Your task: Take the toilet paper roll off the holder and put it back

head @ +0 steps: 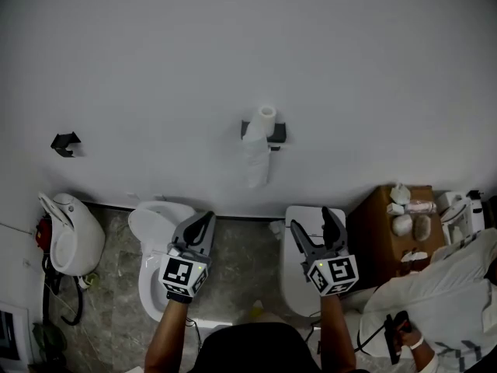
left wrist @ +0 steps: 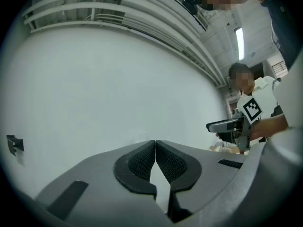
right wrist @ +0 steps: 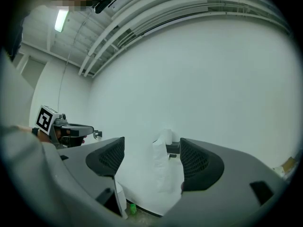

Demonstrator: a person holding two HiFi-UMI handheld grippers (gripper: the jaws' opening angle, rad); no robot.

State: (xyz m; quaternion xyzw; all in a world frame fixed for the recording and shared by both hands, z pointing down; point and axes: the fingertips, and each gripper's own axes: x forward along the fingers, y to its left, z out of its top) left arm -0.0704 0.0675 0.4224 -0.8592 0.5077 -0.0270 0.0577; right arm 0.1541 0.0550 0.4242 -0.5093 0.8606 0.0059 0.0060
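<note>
While the head view takes in the whole setup, only the gripper views settle the claws. Toilet paper roll (head: 266, 114) stands on the black holder (head: 276, 133) at center frame on the white wall (head: 233, 45), a loose paper tail (head: 256, 165) hanging below it; neither gripper touches it. Left gripper (head: 204, 222) is lower left of center, right gripper (head: 314, 221) lower right of center, both well below the roll in the frame, pointing toward the wall. Left gripper view shows its pads pressed together with nothing between them, and no roll anywhere: just bare wall, a small black bracket (left wrist: 15, 144) at the far left edge, and the right gripper at mid right. Right gripper view shows its jaws wide apart and empty, with roll, holder and tail framed in the gap but well off on the wall, and the left gripper at mid left. Head view alone shows the floor: a white toilet (head: 155, 231) under the left gripper, a second white fixture (head: 299, 278) under the right, a brown box (head: 377, 239) at right, another person in white (head: 435, 301) in the lower right corner. Gripper views alone show ceiling pipes (left wrist: 118, 8) along the top and a lit lamp (right wrist: 61, 20).
</note>
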